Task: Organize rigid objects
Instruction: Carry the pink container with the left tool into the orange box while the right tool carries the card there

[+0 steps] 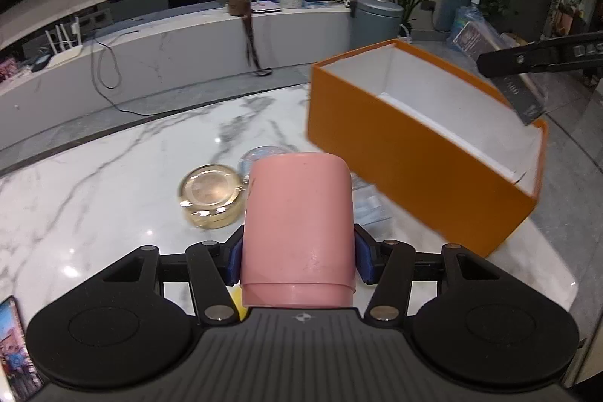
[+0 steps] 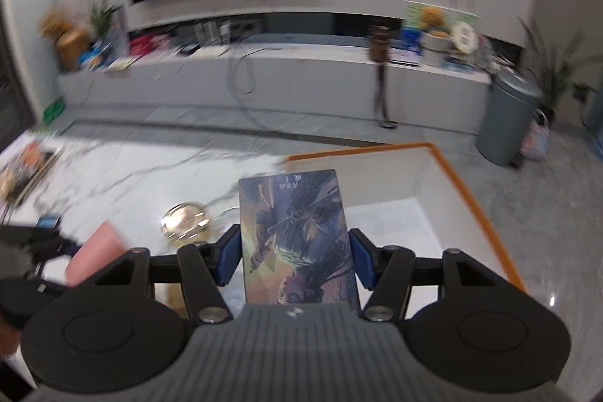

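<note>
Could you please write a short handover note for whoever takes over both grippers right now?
Left gripper: shut on the pink cup, held above the marble table.
Right gripper: shut on the illustrated flat box, held over the open orange box.
Orange box: on the table, lid off; the part of its white interior in view looks empty.
Still on the table: gold-lidded jar and a clear container behind the cup.
Done: both items picked up.
Left: probably place the flat box and cup in the orange box, then the jar and the clear container.
</note>
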A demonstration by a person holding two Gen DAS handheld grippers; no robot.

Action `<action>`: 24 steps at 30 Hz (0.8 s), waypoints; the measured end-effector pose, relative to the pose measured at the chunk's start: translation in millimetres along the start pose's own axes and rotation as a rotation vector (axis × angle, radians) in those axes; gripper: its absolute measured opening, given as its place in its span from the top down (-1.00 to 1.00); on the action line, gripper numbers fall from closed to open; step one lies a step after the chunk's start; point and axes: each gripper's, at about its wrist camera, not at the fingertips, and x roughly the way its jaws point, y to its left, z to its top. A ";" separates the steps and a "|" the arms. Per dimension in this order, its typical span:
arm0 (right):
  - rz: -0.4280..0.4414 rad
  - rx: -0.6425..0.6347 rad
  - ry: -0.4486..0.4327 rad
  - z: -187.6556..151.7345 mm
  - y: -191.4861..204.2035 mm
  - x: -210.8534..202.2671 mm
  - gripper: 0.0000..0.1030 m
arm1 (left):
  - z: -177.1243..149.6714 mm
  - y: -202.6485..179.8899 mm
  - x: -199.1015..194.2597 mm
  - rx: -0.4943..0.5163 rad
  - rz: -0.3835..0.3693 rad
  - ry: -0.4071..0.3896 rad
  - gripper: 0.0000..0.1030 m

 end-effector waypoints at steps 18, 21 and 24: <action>-0.146 0.194 0.059 -25.5 -104.5 35.8 -0.16 | 138.6 -109.4 58.0 0.165 -0.160 0.014 -0.23; -0.142 0.187 0.078 -25.5 -108.7 45.2 -0.16 | 157.3 -116.4 79.1 0.177 -0.118 0.032 -0.23; -0.150 0.158 0.117 -29.1 -109.7 55.3 -0.16 | 170.0 -121.2 104.3 0.176 -0.095 0.072 -0.23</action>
